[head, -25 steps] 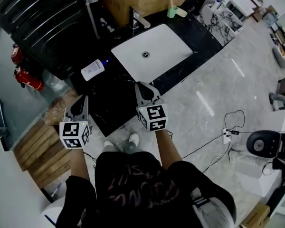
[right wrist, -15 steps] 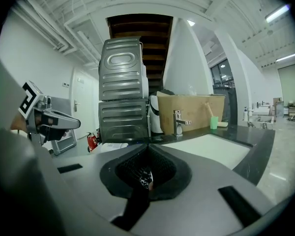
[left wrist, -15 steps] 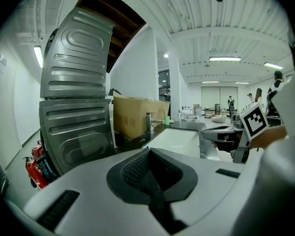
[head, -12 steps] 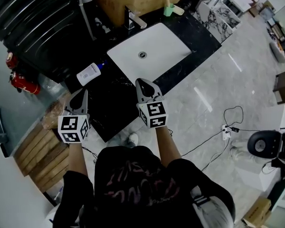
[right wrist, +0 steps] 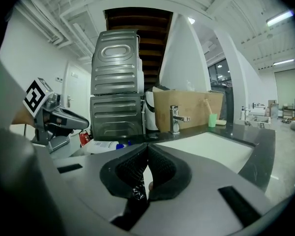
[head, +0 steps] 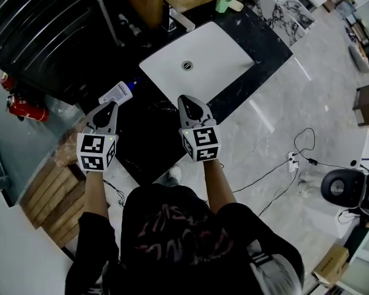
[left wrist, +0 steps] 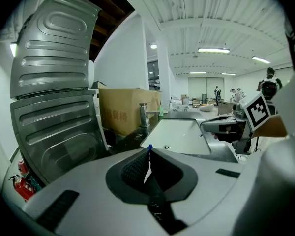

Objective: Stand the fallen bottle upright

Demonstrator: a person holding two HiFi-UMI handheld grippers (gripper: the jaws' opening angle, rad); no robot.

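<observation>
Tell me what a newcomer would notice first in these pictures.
The white sink set in the black counter stands out brightest, near the middle of the head view. Left of it, a white bottle with a blue cap lies on its side on the counter. The left gripper and right gripper, both with jaws together, point toward the counter, and the left one's tip is close to the bottle.

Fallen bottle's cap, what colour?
Blue cap on a white bottle; shows best in the right gripper view.
</observation>
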